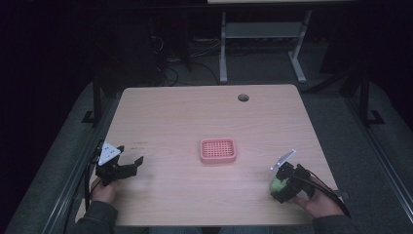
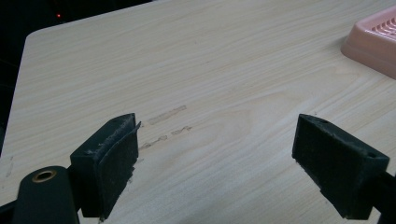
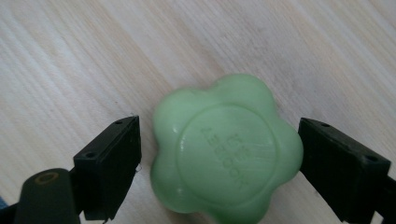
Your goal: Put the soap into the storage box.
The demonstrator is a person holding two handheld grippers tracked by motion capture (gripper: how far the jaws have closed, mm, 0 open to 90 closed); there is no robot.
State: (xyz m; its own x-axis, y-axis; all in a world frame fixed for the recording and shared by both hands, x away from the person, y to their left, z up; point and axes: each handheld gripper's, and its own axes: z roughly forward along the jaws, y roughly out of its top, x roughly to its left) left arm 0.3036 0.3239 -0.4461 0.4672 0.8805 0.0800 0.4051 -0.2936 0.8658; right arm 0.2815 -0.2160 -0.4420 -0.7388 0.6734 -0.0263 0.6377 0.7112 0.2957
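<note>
A pale green flower-shaped soap [image 3: 224, 154] lies flat on the wooden table [image 3: 70, 56], with embossed lettering on its top face. My right gripper [image 3: 218, 135] is open and straddles it. The right jaw sits against the soap's edge and the left jaw stands a small gap away. In the high view this soap [image 1: 276, 185] and the right gripper [image 1: 278, 182] are near the table's front right corner. A pink slotted soap dish [image 1: 217, 150] sits mid-table. My left gripper [image 1: 130, 155] hovers open at the front left, with nothing between its jaws [image 2: 217, 135].
The pink soap dish [image 2: 373, 42] shows at the upper right of the left gripper view. Faint tape marks [image 2: 163, 123] run across the wood ahead of the left jaws. A round cable hole [image 1: 243, 97] lies near the table's far edge. Desk legs and cables stand beyond.
</note>
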